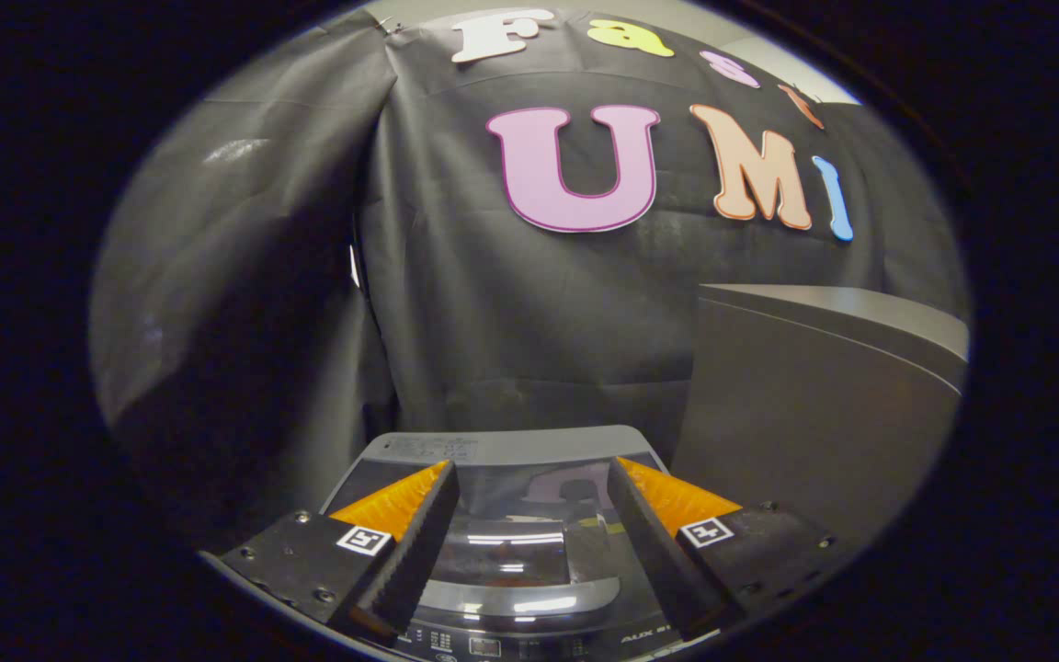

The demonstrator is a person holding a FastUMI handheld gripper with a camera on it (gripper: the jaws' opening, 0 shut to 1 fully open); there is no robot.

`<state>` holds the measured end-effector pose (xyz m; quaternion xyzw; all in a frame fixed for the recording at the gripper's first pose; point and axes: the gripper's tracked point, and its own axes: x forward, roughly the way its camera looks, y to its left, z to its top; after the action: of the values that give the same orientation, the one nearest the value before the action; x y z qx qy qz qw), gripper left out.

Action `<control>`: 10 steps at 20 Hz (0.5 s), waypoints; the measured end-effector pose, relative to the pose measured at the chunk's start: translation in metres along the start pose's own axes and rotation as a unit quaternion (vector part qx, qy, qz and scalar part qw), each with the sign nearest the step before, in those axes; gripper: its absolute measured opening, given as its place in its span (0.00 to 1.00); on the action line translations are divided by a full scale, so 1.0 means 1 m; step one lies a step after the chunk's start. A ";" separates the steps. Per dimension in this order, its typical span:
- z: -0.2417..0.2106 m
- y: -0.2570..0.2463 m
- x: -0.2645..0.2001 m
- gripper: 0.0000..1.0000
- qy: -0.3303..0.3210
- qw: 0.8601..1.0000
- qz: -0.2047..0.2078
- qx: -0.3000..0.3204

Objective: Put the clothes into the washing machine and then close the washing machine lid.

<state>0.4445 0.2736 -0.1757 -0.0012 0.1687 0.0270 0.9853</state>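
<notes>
with its two fingers spread apart and nothing held between them, the gripper (pixel 529 542) hangs just above the small grey top-loading washing machine (pixel 511 552), looking along its top. closest in, under the fingertips, lies the machine's dark control strip (pixel 529 639) with tiny markings too small to make out. just past that, between the fingers, sits a curved silvery handle (pixel 520 598) at the near edge of the glossy, dark see-through washing machine lid (pixel 516 529), which lies flat and shut over the tub and mirrors the lights overhead. no clothes can be made out through the glass, and whether any lie inside cannot be told. beyond the lid runs the machine's pale grey rear rim (pixel 529 446). to the right and a little farther back stands a large plain grey box-like cabinet (pixel 796 405), near the machine. behind everything hangs the wrinkled black cloth wall (pixel 511 313) of the booth.
</notes>
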 end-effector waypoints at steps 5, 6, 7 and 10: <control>0.018 -0.004 -0.038 0.98 -0.018 1.000 0.015 -0.010; 0.023 -0.007 -0.046 0.98 -0.020 1.000 0.017 -0.006; 0.029 -0.008 -0.053 0.98 -0.024 1.000 0.018 0.001; 0.046 -0.013 -0.072 0.98 -0.033 0.999 0.016 0.019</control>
<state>0.3922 0.2569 -0.1088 0.0210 0.1370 0.0391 0.9896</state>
